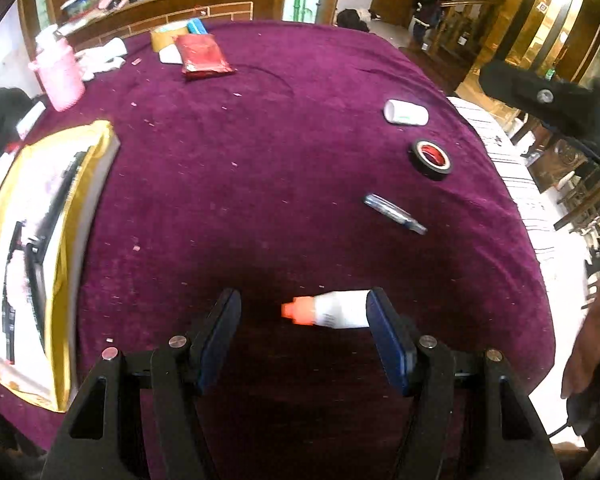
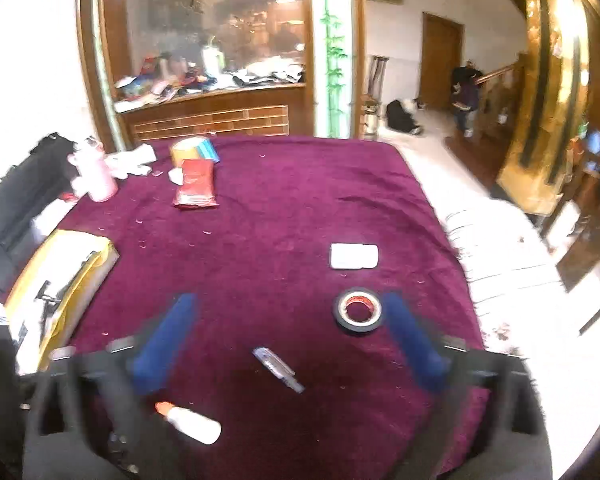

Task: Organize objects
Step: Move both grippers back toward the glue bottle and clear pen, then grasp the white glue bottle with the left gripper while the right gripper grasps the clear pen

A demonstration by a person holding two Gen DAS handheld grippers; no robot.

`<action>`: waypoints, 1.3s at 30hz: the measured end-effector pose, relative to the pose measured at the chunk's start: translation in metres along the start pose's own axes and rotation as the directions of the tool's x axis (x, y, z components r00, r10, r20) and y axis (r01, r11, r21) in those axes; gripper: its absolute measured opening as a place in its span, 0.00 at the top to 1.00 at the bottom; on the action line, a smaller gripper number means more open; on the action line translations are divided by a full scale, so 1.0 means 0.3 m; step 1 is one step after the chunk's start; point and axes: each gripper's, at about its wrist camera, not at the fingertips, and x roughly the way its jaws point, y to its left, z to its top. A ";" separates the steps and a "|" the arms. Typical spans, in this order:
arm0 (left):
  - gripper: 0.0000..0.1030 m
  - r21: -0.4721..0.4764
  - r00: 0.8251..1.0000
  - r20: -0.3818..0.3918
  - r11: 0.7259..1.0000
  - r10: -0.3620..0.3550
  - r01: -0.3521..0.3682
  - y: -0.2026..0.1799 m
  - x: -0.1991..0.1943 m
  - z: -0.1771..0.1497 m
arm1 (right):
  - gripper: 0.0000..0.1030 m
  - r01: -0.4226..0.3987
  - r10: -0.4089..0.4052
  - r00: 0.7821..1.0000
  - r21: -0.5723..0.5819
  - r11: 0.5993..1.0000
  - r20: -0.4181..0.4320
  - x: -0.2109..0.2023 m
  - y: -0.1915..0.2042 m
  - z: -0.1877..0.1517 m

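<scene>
A white glue bottle (image 1: 340, 310) with an orange cap lies on the purple tablecloth (image 1: 260, 160), between my left gripper's (image 1: 306, 308) open fingers, its base behind the right fingertip. A pen (image 1: 394, 214), a black tape roll (image 1: 432, 159) and a white pill bottle (image 1: 405, 112) lie farther right. My right gripper (image 2: 292, 312) is open and empty above the table, with the pen (image 2: 278, 369) between its fingers, the tape roll (image 2: 358, 311) by its right finger and the glue bottle (image 2: 190, 422) low left. The pill bottle (image 2: 354, 256) lies beyond.
A yellow-wrapped box (image 1: 40, 252) sits at the table's left edge. A pink bottle (image 1: 58, 76), a red packet (image 1: 204, 56) and white cloths (image 1: 104, 58) are at the far left. The table's right edge drops to a striped white surface (image 1: 516, 176).
</scene>
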 end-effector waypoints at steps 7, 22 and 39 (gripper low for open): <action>0.43 -0.144 0.999 0.020 0.988 -0.048 0.050 0.150 -0.012 -0.019 | 0.01 -0.013 0.116 0.936 0.298 0.954 -0.332 0.208 -0.221 -0.094; 0.43 0.451 0.997 0.066 0.892 -0.043 0.009 -0.156 0.098 -0.046 | 0.01 -0.001 0.126 0.903 0.290 0.957 -0.410 0.267 -0.332 -0.166; 0.99 0.229 0.989 -0.072 0.963 -0.128 0.141 -0.104 0.203 0.004 | 0.01 -0.090 0.157 0.880 0.168 0.982 -0.449 0.303 -0.291 -0.177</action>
